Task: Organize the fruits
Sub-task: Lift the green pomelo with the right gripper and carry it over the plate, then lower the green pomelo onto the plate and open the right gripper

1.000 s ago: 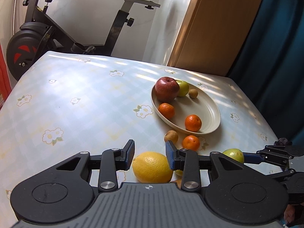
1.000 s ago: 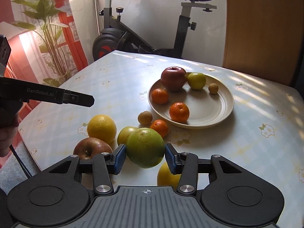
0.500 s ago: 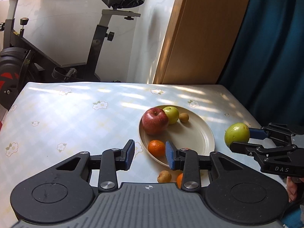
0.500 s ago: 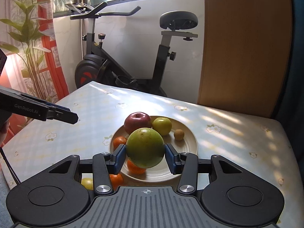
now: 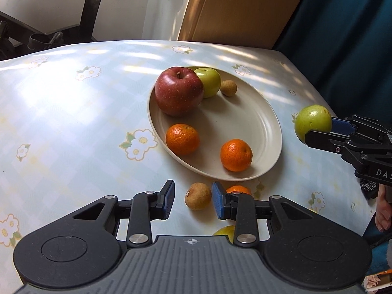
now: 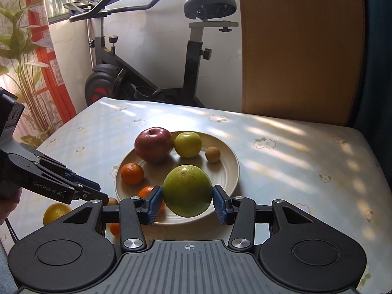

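Observation:
A cream plate [image 5: 241, 118] on the flowered tablecloth holds a red apple [image 5: 178, 94], a green apple [image 5: 208, 82], a small brown fruit [image 5: 228, 87] and two mandarins [image 5: 182, 139]. Just in front of the plate lies another small brown fruit [image 5: 198, 196]. My left gripper [image 5: 193, 197] straddles it with closing jaws, and the pads stand clear of it. A mandarin [image 5: 238, 189] peeks out behind the right finger. My right gripper [image 6: 187, 193] is shut on a large green fruit [image 6: 187, 189] and holds it above the plate's [image 6: 229, 169] near rim.
A yellow citrus [image 6: 56, 212] lies on the table at the left, behind my left gripper. An exercise bike [image 6: 147, 73] and a plant [image 6: 19, 49] stand beyond the table. A wooden panel [image 6: 294, 49] and a blue curtain [image 5: 343, 36] border the far right side.
My left gripper has swung toward the plate and dropped, so the small brown fruit now sits between its fingers. My right gripper has carried the green fruit over the plate's near rim.

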Available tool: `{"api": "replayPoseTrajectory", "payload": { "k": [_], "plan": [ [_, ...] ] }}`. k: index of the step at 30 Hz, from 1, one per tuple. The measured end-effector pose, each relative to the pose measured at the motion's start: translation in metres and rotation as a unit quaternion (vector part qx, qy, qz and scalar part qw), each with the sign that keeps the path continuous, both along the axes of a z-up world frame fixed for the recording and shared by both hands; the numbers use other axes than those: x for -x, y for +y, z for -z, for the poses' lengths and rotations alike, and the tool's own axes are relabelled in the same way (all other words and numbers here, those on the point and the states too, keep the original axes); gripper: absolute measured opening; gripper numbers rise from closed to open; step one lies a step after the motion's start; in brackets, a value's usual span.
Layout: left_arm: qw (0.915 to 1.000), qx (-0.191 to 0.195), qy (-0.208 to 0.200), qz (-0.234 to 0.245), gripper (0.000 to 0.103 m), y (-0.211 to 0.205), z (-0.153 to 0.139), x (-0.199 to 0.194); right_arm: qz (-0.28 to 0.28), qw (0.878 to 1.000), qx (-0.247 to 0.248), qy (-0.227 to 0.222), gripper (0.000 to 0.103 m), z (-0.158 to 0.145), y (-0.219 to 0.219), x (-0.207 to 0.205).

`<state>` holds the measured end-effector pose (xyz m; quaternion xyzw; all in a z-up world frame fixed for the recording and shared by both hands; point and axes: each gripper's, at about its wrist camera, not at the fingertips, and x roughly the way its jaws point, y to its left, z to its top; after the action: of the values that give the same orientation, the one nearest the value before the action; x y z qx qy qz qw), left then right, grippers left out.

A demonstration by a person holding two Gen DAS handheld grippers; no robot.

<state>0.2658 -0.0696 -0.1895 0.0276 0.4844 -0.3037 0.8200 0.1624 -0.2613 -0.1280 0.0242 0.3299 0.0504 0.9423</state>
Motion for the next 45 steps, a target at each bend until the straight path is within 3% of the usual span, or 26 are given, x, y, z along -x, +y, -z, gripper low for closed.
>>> {"api": "replayPoseTrajectory", "payload": {
  "k": [9, 12, 18, 30, 35, 45],
  "plan": [
    [0.9993, -0.031, 0.007, 0.017, 0.036, -0.016, 0.014, -0.001, 0.002, 1.0, -0.011, 0.004, 0.042, 0.005, -0.006, 0.002],
    [0.999, -0.036, 0.005, 0.024, 0.028, -0.019, 0.017, 0.0, 0.002, 1.0, -0.013, 0.005, 0.041, 0.006, -0.006, 0.002],
    [0.9987, -0.041, -0.007, 0.028, 0.028, -0.022, 0.016, 0.004, 0.002, 1.0, -0.016, 0.009, 0.042, 0.008, -0.006, 0.004],
    [0.9973, -0.034, -0.061, 0.024, 0.028, -0.008, -0.018, 0.014, -0.004, 1.0, -0.013, 0.011, 0.042, 0.01, -0.006, 0.001],
    [0.9957, -0.034, -0.084, 0.014, 0.028, -0.013, -0.033, 0.002, -0.012, 1.0, 0.0, 0.012, 0.041, 0.012, -0.007, -0.008],
    [0.994, -0.053, -0.095, -0.011, 0.028, -0.031, -0.031, -0.032, -0.015, 0.999, 0.031, 0.019, 0.041, 0.02, -0.019, -0.051]
  ]
}}
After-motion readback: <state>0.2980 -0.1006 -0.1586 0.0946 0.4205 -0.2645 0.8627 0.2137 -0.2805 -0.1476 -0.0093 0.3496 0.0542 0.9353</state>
